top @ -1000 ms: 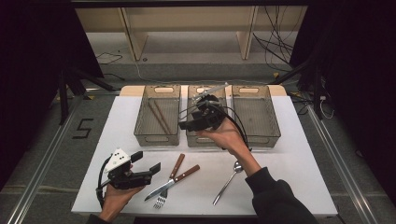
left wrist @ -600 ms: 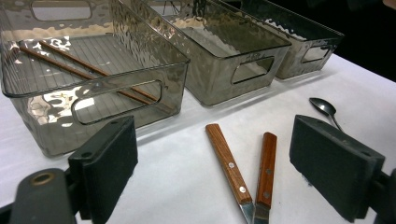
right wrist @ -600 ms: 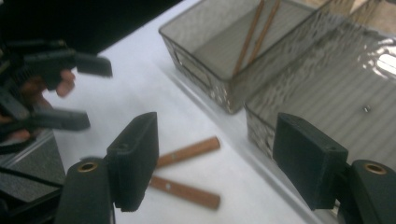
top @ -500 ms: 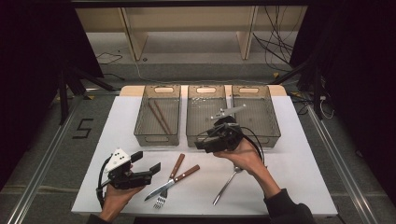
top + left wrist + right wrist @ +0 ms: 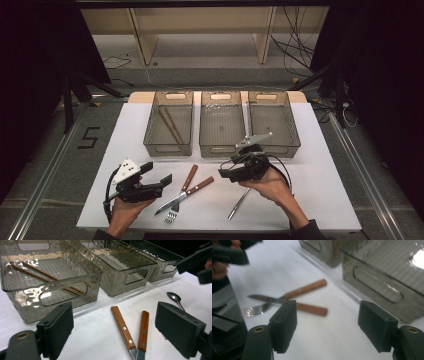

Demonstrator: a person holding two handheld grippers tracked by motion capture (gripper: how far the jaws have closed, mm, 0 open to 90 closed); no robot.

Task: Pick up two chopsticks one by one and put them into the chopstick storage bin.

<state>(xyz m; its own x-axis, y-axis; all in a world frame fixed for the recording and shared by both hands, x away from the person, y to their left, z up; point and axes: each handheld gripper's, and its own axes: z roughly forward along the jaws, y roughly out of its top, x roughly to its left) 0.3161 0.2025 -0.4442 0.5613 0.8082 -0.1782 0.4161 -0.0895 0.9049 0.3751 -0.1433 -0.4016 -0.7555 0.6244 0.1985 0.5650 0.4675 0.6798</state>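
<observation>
A wooden-handled fork (image 5: 189, 176) and knife (image 5: 201, 185) lie crossed on the white table (image 5: 325, 180) in front of the bins. In the left gripper view their handles (image 5: 123, 328) lie between the jaws' far ends. My left gripper (image 5: 159, 175) hovers open just left of them, holding nothing. My right gripper (image 5: 225, 174) hangs open and empty to their right, pointing at them. In the right gripper view the knife (image 5: 311, 309) and fork (image 5: 305, 289) lie ahead of its wide jaws (image 5: 330, 325). A spoon (image 5: 239, 202) lies under the right hand.
Three clear grey bins stand in a row at the back: the left bin (image 5: 150, 131) holds two brown chopsticks (image 5: 170, 125), then the middle bin (image 5: 221, 147) and the right bin (image 5: 292, 131). The table's front edge is close to both hands.
My right gripper has come down from above the middle bin toward the table's front, and now sits low beside the knife and fork. The left gripper has stayed put.
</observation>
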